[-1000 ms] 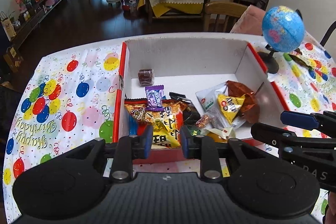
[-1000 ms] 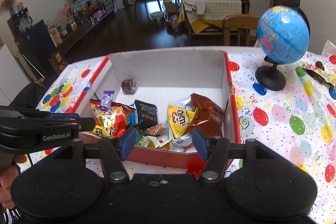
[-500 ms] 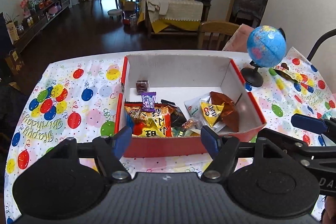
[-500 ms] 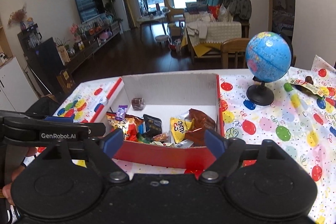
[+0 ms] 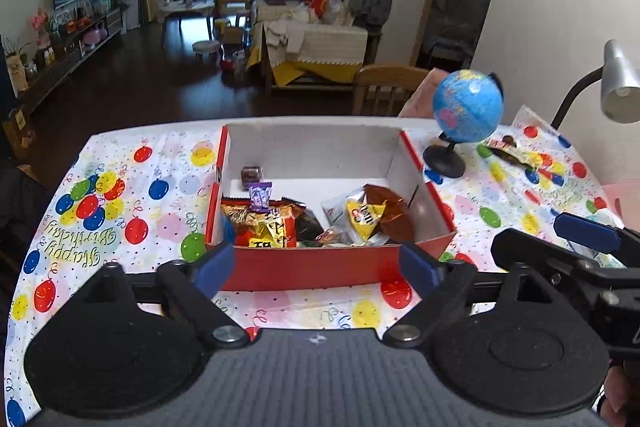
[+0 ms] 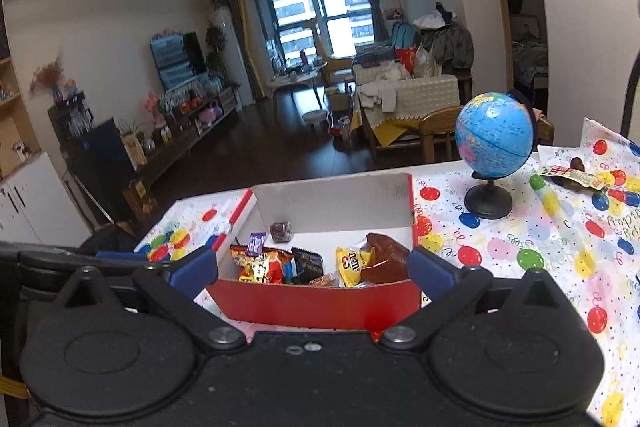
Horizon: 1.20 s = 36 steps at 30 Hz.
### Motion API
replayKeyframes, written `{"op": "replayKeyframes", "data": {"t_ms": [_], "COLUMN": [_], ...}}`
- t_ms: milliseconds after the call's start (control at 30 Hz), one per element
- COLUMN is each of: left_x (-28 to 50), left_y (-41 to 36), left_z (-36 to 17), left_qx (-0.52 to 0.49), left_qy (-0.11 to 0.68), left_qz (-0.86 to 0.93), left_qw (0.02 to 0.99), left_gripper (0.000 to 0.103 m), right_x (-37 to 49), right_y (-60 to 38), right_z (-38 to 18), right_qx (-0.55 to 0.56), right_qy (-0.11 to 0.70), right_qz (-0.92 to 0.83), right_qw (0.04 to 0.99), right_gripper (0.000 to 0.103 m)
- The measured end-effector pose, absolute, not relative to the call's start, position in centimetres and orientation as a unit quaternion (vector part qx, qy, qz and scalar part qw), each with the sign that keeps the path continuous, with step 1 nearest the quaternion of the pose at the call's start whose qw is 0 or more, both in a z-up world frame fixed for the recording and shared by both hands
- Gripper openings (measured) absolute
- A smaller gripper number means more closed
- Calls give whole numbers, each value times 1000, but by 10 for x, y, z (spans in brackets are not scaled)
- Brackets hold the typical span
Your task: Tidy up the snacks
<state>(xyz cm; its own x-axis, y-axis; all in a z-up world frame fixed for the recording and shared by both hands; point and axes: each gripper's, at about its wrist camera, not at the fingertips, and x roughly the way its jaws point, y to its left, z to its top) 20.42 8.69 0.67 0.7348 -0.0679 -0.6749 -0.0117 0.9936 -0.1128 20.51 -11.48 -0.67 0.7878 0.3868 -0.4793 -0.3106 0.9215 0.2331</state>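
Both grippers' jaws are opening, empty, above a balloon-print tablecloth (image 5: 132, 195); beyond lies a dark-floored living room.

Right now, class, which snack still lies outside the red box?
The dark-and-yellow wrapped snack on the balloon tablecloth, to the right of the globe. All the other snacks sit inside the red box.
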Motion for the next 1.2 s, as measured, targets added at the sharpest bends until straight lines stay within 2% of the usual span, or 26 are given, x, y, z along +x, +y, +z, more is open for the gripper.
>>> {"op": "replayKeyframes", "data": {"t_ms": [67,133,433,1200], "left_x": [198,193,172,150], "left_y": [85,83,78,76], "left_z": [10,12,20,39], "left_qx": [-57,-57,-62,-52], "left_qy": [359,357,358,364], "left_qz": [-18,-20,-5,19], "left_qw": [931,932,932,930], "left_gripper": [99,99,100,100], "right_x": [200,195,172,150], "right_y": [-118,-123,-136,-133], "right_z": [-5,-5,2,15], "right_qx": [75,85,101,89], "right_qy": [261,255,228,250], "right_qz": [183,182,170,158], "right_qw": [945,946,953,951], "right_gripper": [103,103,103,103]}}
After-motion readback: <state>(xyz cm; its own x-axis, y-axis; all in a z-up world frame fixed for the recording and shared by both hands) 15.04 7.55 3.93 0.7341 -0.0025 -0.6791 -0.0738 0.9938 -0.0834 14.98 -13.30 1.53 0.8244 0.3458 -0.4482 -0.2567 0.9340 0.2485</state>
